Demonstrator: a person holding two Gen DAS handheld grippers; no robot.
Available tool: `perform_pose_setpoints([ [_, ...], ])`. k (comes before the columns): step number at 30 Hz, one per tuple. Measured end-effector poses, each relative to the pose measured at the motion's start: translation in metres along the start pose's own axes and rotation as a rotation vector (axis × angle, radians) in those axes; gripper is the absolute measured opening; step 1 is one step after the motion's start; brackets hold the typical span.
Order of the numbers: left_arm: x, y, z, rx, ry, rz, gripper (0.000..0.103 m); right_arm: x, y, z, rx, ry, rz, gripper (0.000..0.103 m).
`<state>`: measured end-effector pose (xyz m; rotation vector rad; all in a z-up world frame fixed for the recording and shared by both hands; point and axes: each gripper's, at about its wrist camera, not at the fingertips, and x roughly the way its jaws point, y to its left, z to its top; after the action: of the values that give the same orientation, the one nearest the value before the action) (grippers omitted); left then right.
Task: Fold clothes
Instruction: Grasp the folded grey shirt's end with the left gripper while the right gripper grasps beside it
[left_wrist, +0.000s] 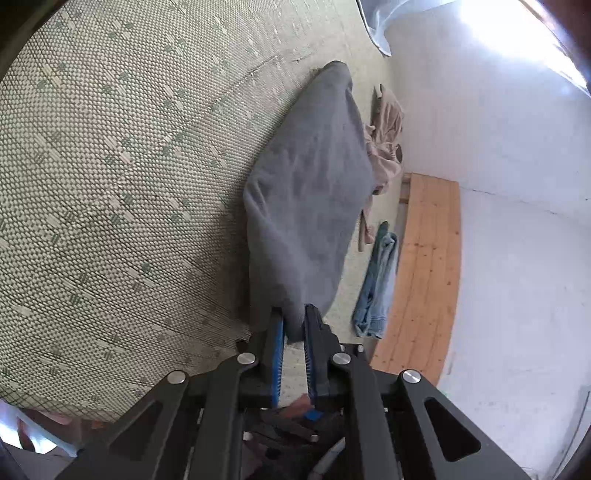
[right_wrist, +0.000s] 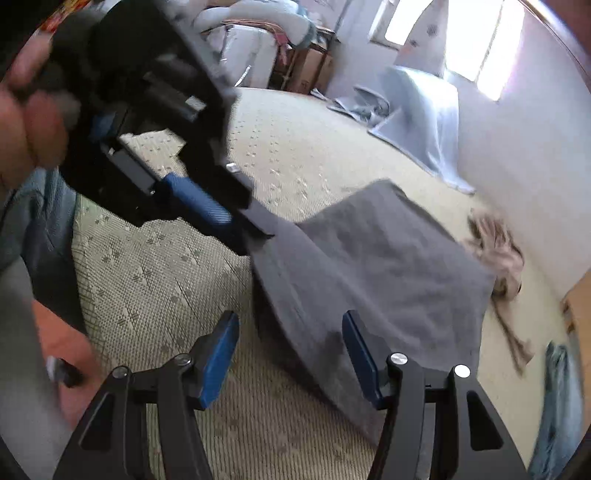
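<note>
A: Since left gripper (left_wrist: 294, 325) has its jaws clamped on the grey garment (left_wrist: 310, 192) corner, cloth is lifted off the mat (left_wrist: 110, 166), far end resting.
B: Right gripper (right_wrist: 291, 354) jaws spread, nothing held, near edge between them, likely going for corner 2.

left gripper (left_wrist: 294, 325): clamped on grey cloth (left_wrist: 310, 192) | right gripper (right_wrist: 290, 350): jaws spread, unloaded

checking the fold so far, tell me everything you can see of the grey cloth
The grey cloth is a plain, dark grey, soft knit-looking garment with no print showing. Most of it lies on the woven mat, while one corner is lifted and pinched in the left gripper, whose fingers are shut on it. The right gripper is open above its near edge. A crumpled beige garment lies at its far side.
</note>
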<state>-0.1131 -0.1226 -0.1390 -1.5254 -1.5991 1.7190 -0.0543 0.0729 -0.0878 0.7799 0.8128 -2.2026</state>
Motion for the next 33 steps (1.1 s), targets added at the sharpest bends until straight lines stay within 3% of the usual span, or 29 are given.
perform_pose_setpoints([
  [3,-0.001,0.001,0.001,-0.017,0.013,-0.029,0.009,0.01,0.017,0.002,-0.087,-0.001,-0.071,0.067],
  [7,-0.003,-0.001,0.004,-0.004,0.011,-0.03,0.009,0.026,0.027,0.004,-0.143,0.006,-0.133,0.063],
  [8,-0.005,-0.001,0.004,0.001,0.005,-0.025,0.01,0.029,0.026,0.005,-0.139,0.011,-0.132,0.058],
  [10,-0.01,0.0,0.005,-0.001,-0.017,-0.021,0.013,0.034,0.022,0.008,-0.123,0.024,-0.137,0.011],
  [11,-0.014,0.002,0.005,-0.006,-0.026,-0.022,0.024,0.034,0.017,0.009,-0.106,0.026,-0.138,0.009],
  [12,-0.017,0.004,0.005,-0.014,-0.039,-0.024,0.045,0.032,0.013,0.011,-0.089,0.019,-0.135,0.008],
  [14,-0.022,0.008,0.008,-0.035,-0.067,-0.031,0.07,0.027,0.006,0.015,-0.063,0.005,-0.131,0.008],
  [18,0.005,0.001,0.006,-0.042,-0.057,-0.021,0.075,0.017,-0.004,0.025,-0.024,-0.025,-0.118,0.007],
  [29,0.046,-0.021,0.021,0.005,-0.033,0.019,0.073,0.005,0.002,0.02,-0.051,-0.044,-0.123,0.007],
  [33,0.057,-0.026,0.021,0.005,-0.023,0.03,0.031,0.004,0.006,0.013,-0.06,-0.041,-0.136,0.008],
])
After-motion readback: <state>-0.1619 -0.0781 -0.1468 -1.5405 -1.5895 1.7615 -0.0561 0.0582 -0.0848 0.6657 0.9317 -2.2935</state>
